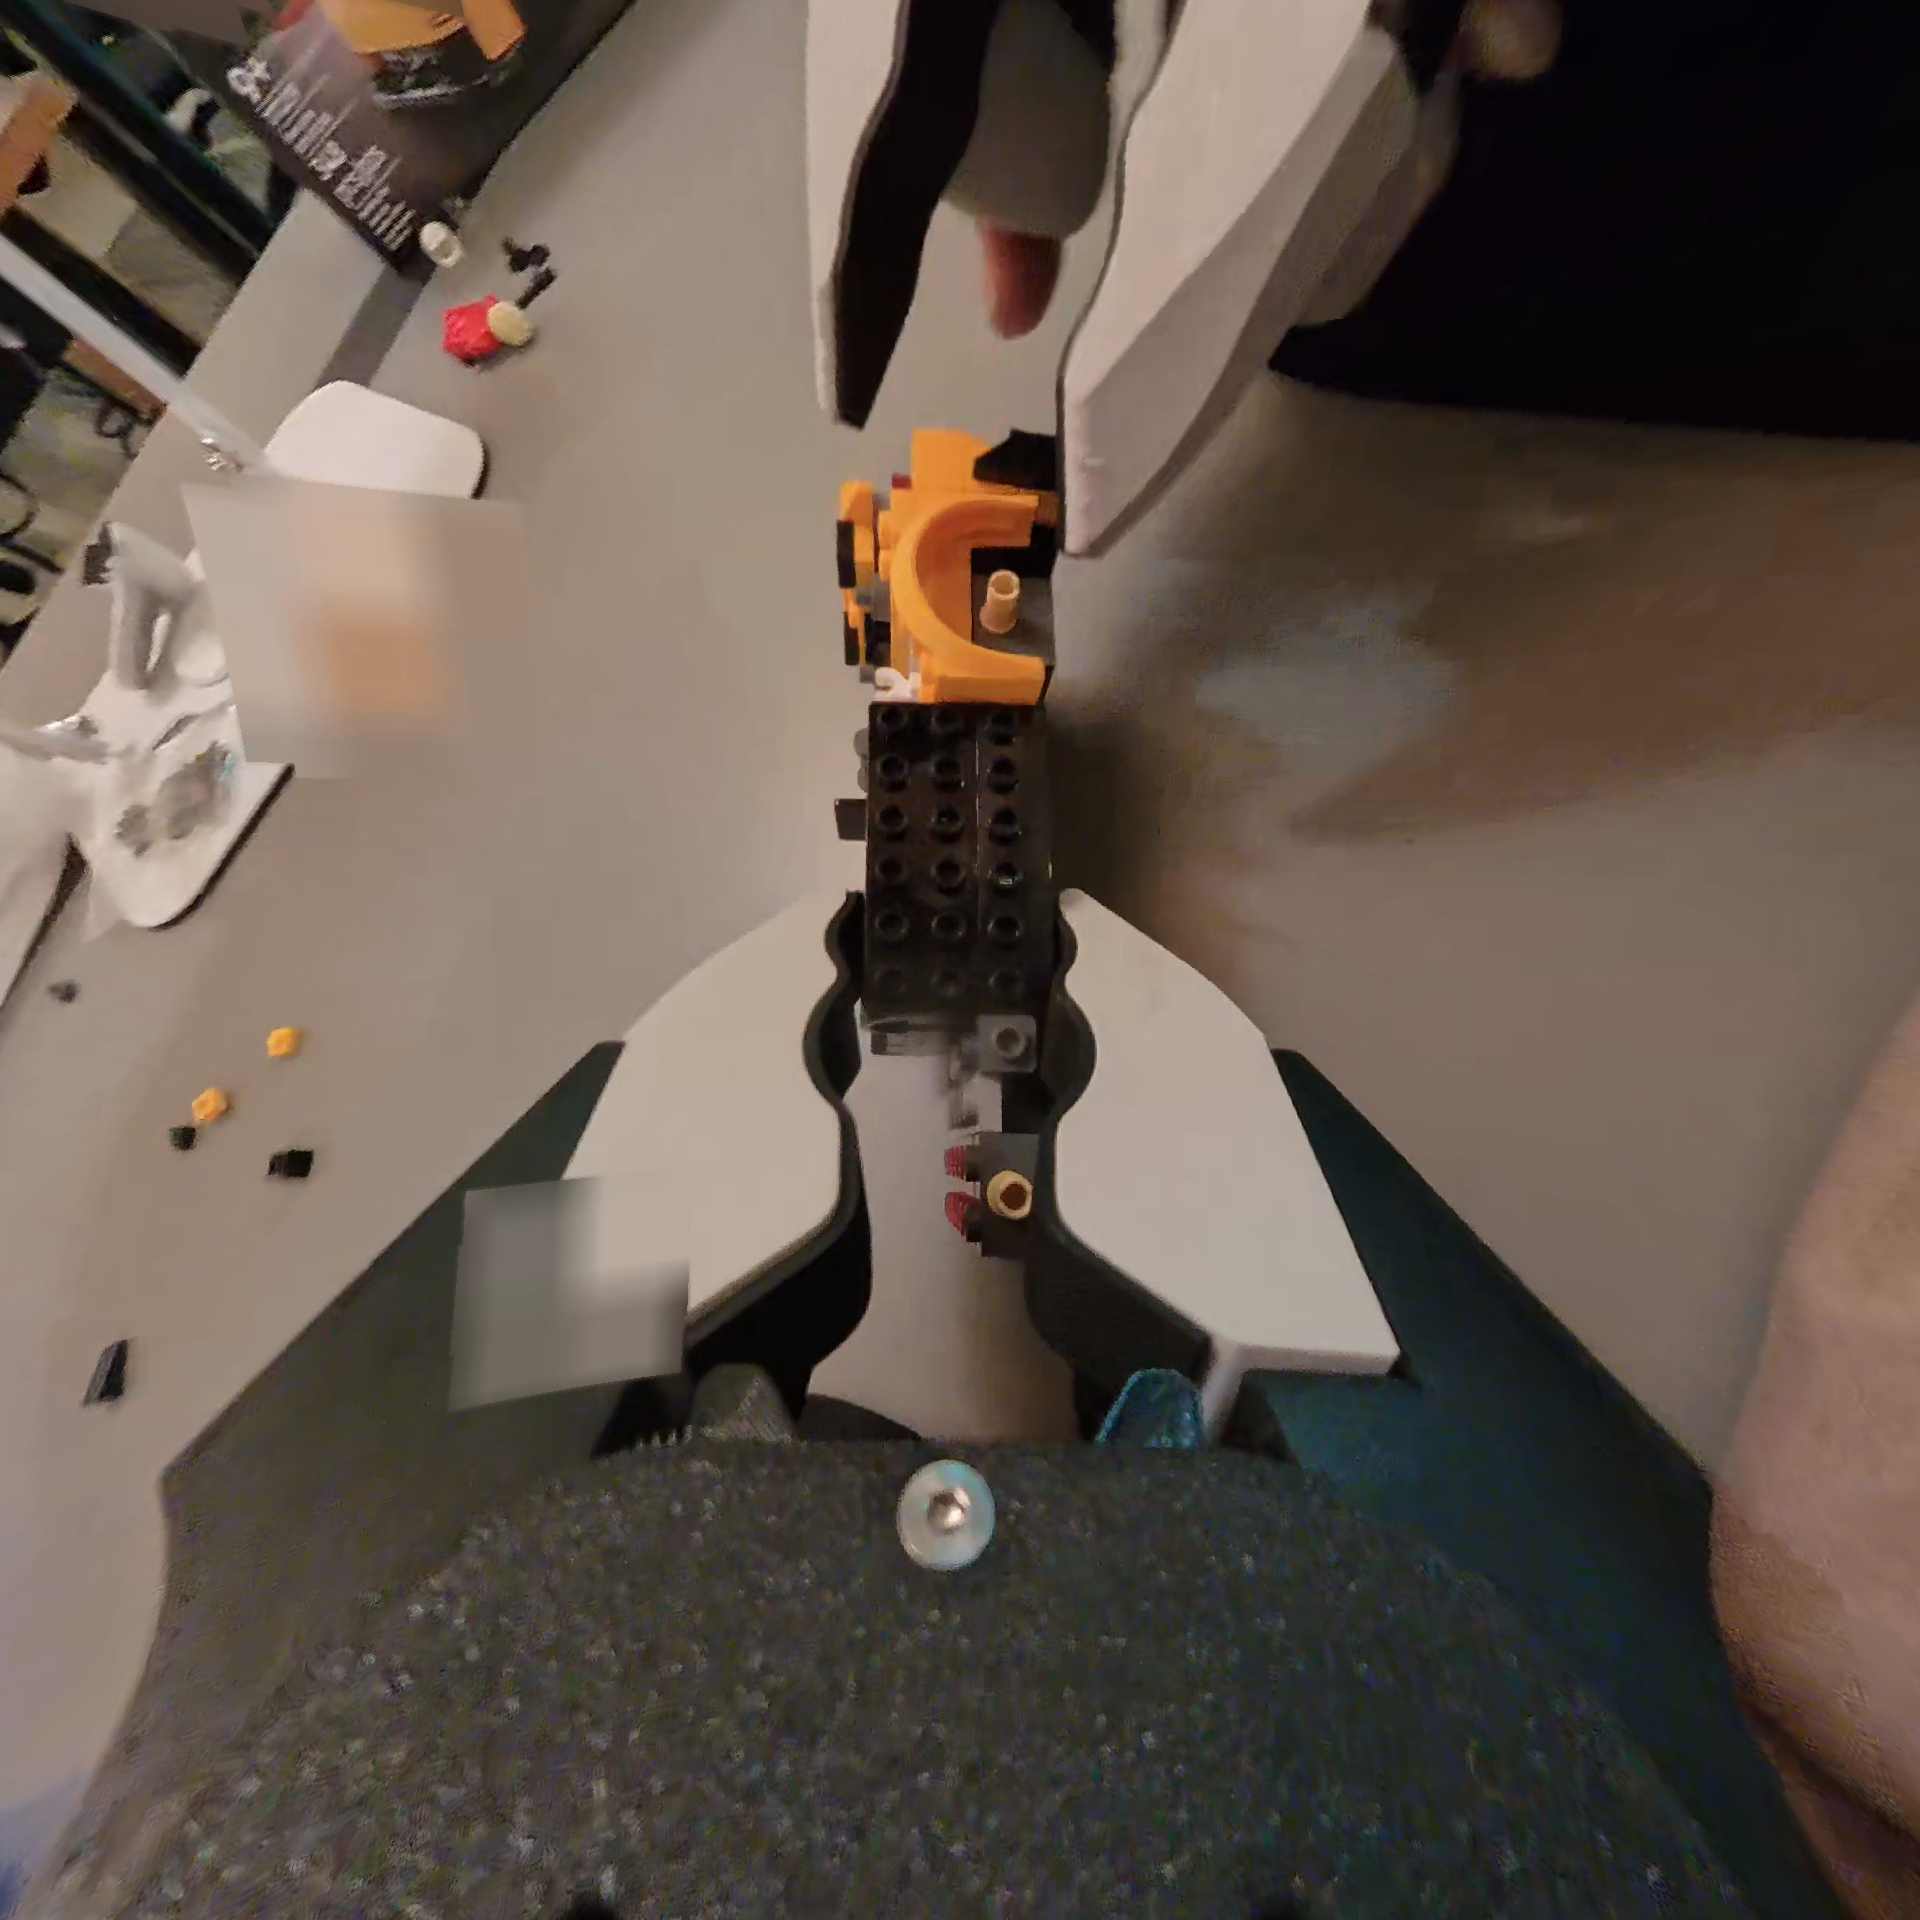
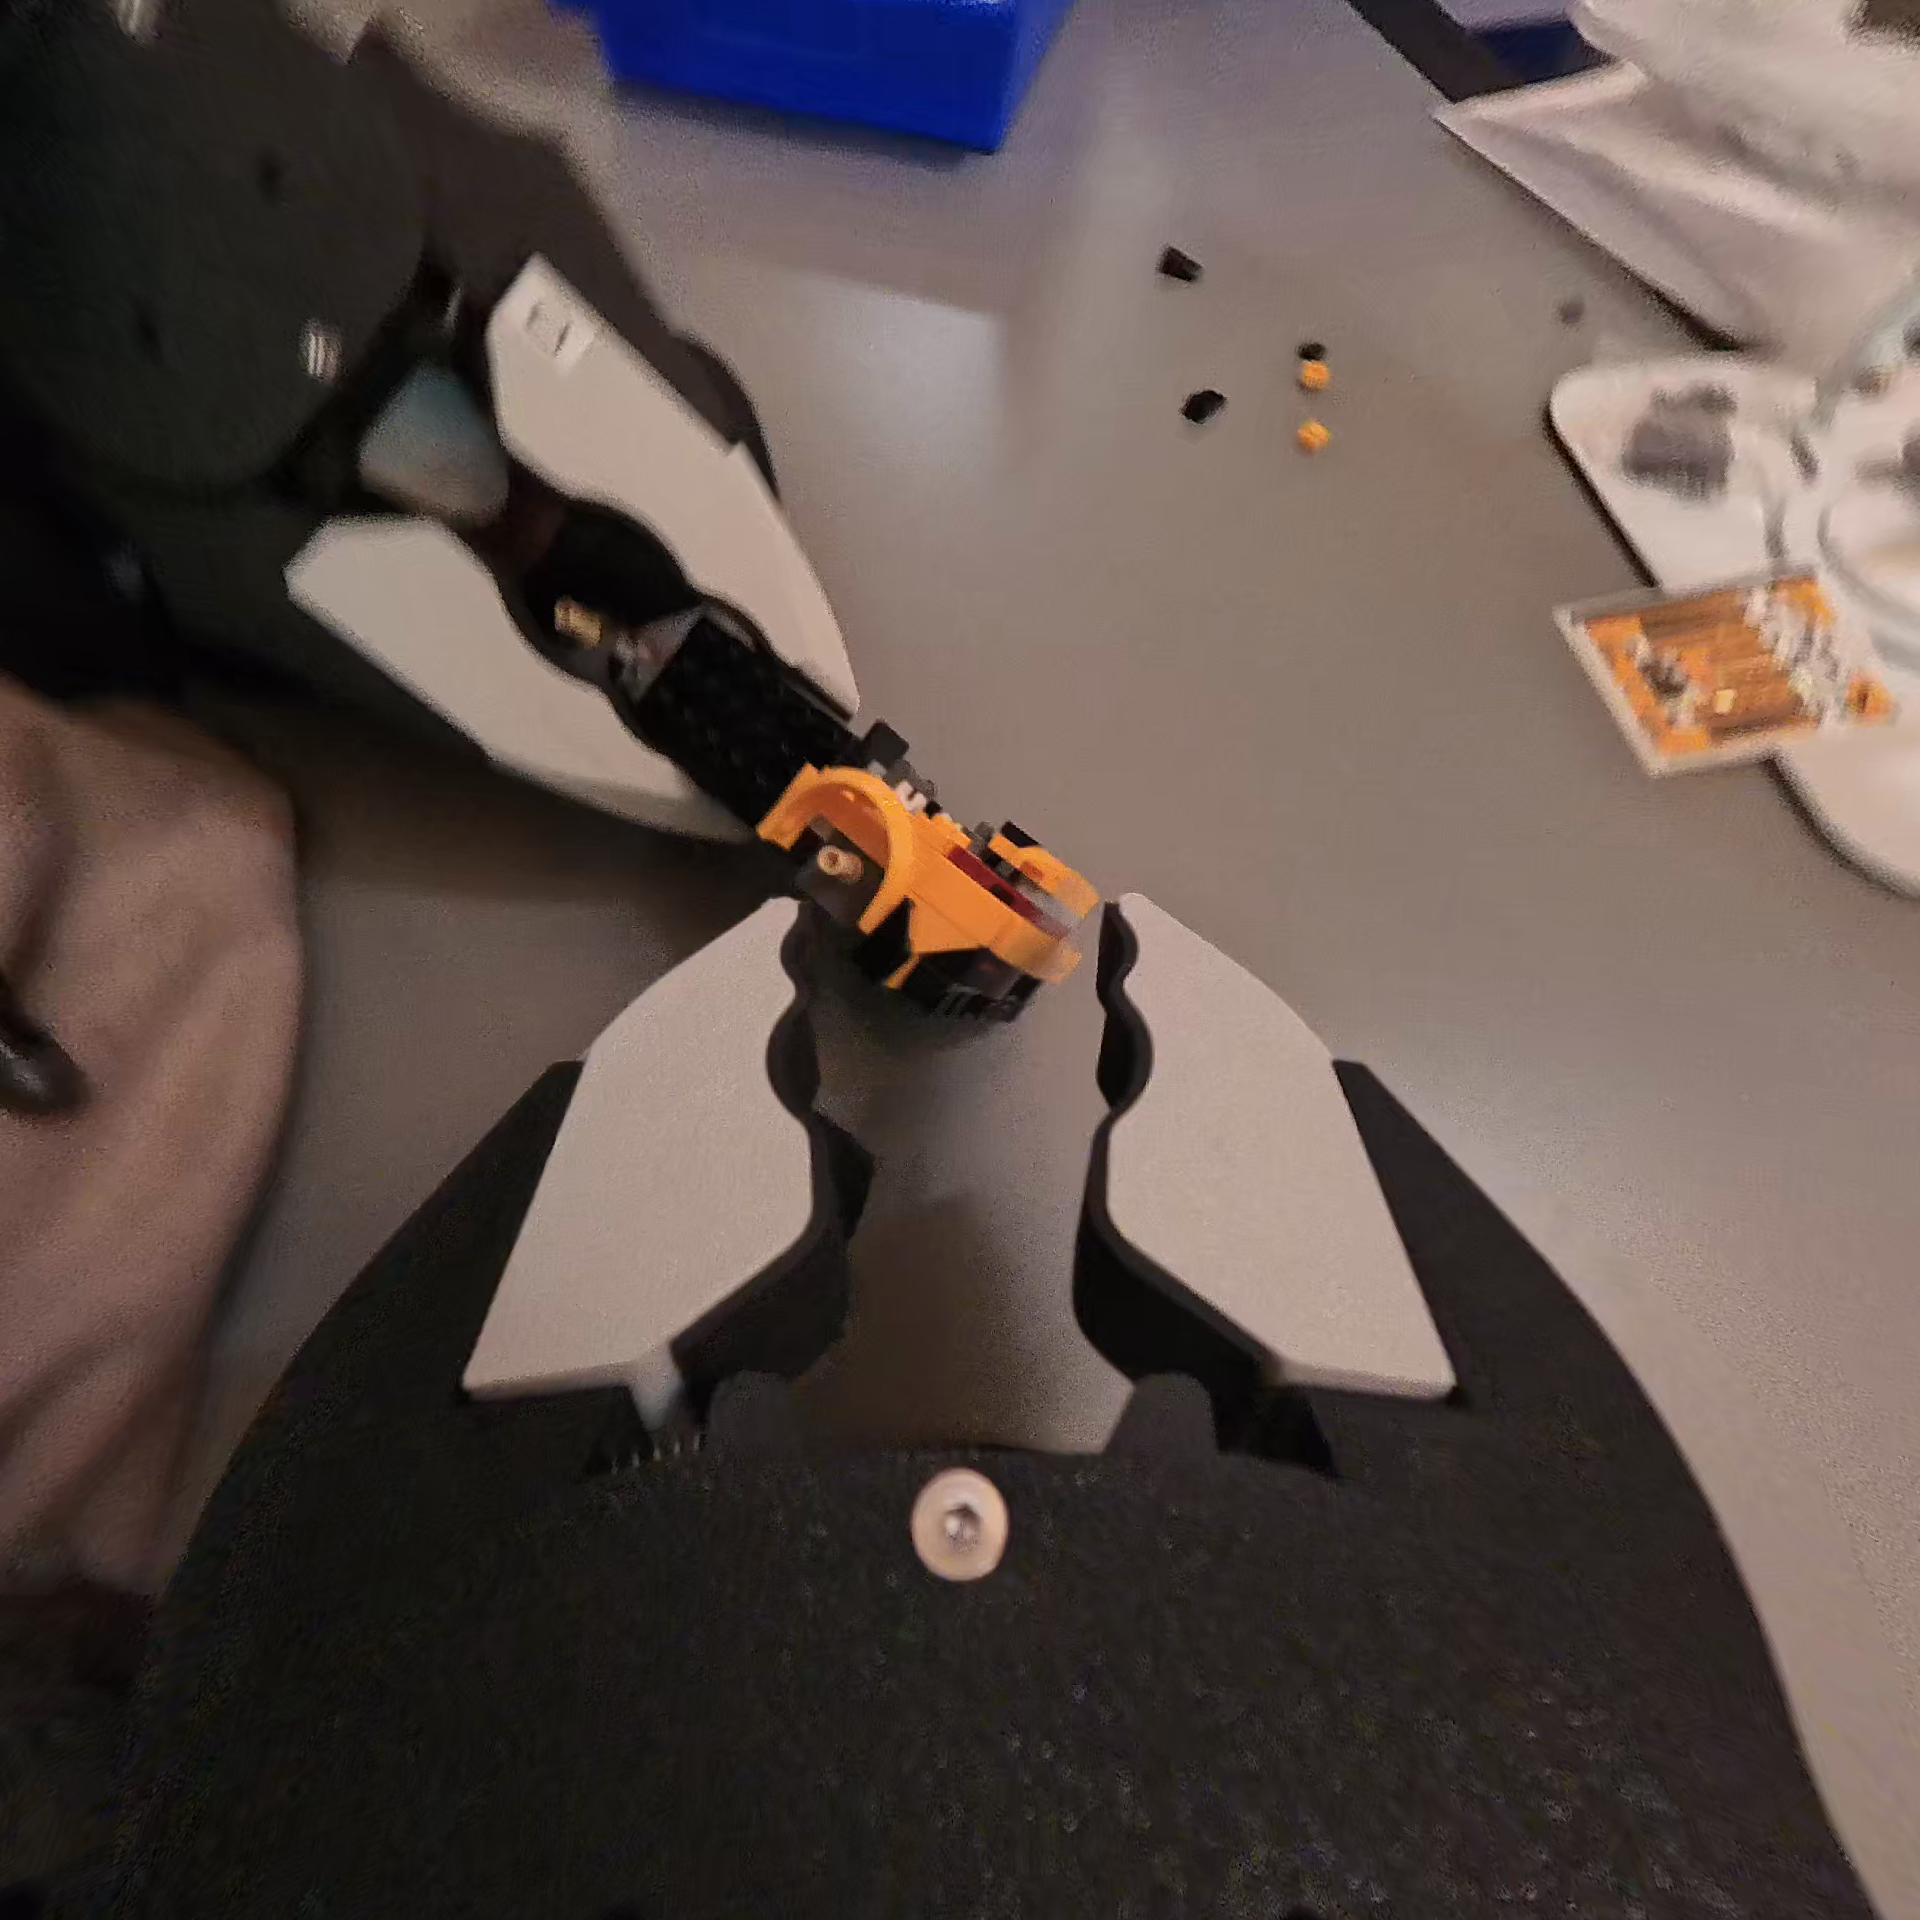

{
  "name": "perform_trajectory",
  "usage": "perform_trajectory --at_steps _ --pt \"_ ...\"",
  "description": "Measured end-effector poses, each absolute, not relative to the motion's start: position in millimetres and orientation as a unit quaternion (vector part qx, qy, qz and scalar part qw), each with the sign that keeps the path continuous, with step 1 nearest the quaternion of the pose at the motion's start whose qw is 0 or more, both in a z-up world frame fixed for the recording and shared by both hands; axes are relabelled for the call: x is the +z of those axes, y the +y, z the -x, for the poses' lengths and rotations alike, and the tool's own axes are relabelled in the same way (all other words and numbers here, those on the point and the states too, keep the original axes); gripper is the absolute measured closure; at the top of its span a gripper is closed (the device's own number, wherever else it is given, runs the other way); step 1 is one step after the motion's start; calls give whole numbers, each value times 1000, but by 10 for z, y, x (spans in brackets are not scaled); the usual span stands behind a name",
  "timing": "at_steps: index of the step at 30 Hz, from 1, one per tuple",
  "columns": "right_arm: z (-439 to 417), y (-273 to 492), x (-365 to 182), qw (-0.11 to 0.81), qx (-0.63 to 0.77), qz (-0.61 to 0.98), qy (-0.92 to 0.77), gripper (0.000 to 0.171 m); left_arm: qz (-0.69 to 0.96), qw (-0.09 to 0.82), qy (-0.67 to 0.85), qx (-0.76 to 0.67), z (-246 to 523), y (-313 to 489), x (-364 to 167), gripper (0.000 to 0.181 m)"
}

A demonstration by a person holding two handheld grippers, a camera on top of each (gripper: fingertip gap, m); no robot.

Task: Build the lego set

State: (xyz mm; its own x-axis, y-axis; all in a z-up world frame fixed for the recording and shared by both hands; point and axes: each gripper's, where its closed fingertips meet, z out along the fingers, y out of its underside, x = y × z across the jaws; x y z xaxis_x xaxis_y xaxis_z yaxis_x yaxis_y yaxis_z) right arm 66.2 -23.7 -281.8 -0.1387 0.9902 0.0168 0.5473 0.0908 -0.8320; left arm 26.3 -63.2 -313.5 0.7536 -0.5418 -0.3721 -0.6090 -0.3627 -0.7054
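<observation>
A half-built lego vehicle (image 1: pixel 951 831) has a black studded body and an orange front with a curved wheel arch. My left gripper (image 1: pixel 956 925) is shut on its black body and holds it pointing away from me. The model also shows in the right wrist view (image 2: pixel 914 883), with the left gripper (image 2: pixel 727 727) clamped on it. My right gripper (image 2: pixel 951 935) is open, its fingertips on either side of the model's orange end. In the left wrist view the right gripper (image 1: pixel 956 436) comes in from the top, one finger (image 1: pixel 1132 436) beside the orange end.
Loose orange and black pieces (image 1: pixel 244 1101) lie on the grey table at the left; they also show in the right wrist view (image 2: pixel 1311 405). A red piece (image 1: pixel 473 327), a dark box (image 1: pixel 384 114), white trays (image 1: pixel 156 831) and a blue bin (image 2: pixel 831 62) stand around.
</observation>
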Motion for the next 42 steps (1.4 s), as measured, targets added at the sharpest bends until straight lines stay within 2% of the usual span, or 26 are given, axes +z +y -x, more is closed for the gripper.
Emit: perform_trajectory --at_steps 3,8,11,42 --pt "-648 -258 -2758 295 387 665 -566 118 825 440 345 83 -262 -605 -3146 150" --pt "-592 -277 -2889 322 349 724 -501 107 833 436 325 104 -284 -582 -3151 150" --pt "-575 -240 -2911 340 330 738 -481 110 831 435 327 115 -305 -592 -3156 150" --pt "-533 -236 -2914 340 329 726 -499 113 821 444 349 85 -328 -573 -3156 151"
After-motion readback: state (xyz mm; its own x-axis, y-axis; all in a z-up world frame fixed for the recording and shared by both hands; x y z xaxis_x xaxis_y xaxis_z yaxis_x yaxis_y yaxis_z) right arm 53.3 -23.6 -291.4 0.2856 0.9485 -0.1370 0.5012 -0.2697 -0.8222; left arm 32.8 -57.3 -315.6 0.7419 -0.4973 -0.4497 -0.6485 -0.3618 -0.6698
